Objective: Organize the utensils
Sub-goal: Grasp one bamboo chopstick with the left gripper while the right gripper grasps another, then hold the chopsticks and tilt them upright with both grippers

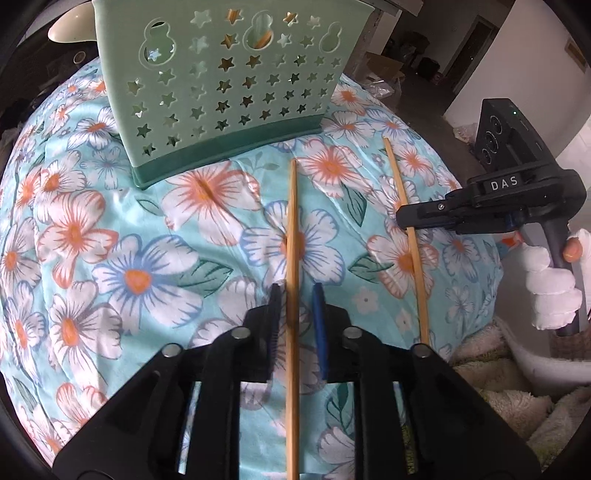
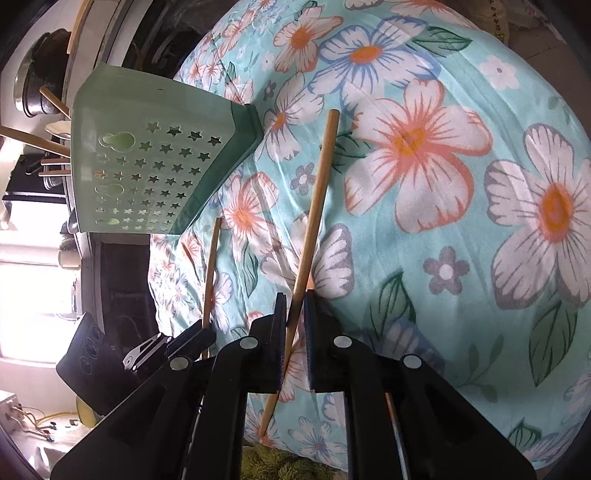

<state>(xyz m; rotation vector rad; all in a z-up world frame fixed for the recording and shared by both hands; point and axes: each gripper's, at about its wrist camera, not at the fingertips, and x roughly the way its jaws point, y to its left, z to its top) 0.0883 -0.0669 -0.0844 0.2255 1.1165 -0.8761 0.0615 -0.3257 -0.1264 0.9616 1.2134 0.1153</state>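
Observation:
A wooden chopstick [image 1: 293,258] lies on the floral cloth [image 1: 110,240], running between the fingers of my left gripper [image 1: 295,291]. A gap shows on both sides of it, so the jaws stand open. To the right, my right gripper [image 1: 404,221], held by a white-gloved hand [image 1: 550,288], is shut on a second chopstick [image 1: 400,192]. In the right wrist view that chopstick [image 2: 317,192] passes between the pads of the right gripper [image 2: 294,295]. The left gripper [image 2: 201,332] and its chopstick [image 2: 212,266] show at the left. A green star-holed utensil basket [image 1: 229,85] [image 2: 155,166] stands beyond both chopsticks.
Wooden handles [image 2: 37,142] and a cream spoon [image 1: 70,27] stick out of the basket's top. A dark pot [image 2: 37,85] sits behind it. Fluffy towels [image 1: 498,387] lie past the cloth's right edge. Cardboard boxes [image 1: 384,64] stand on the floor in the background.

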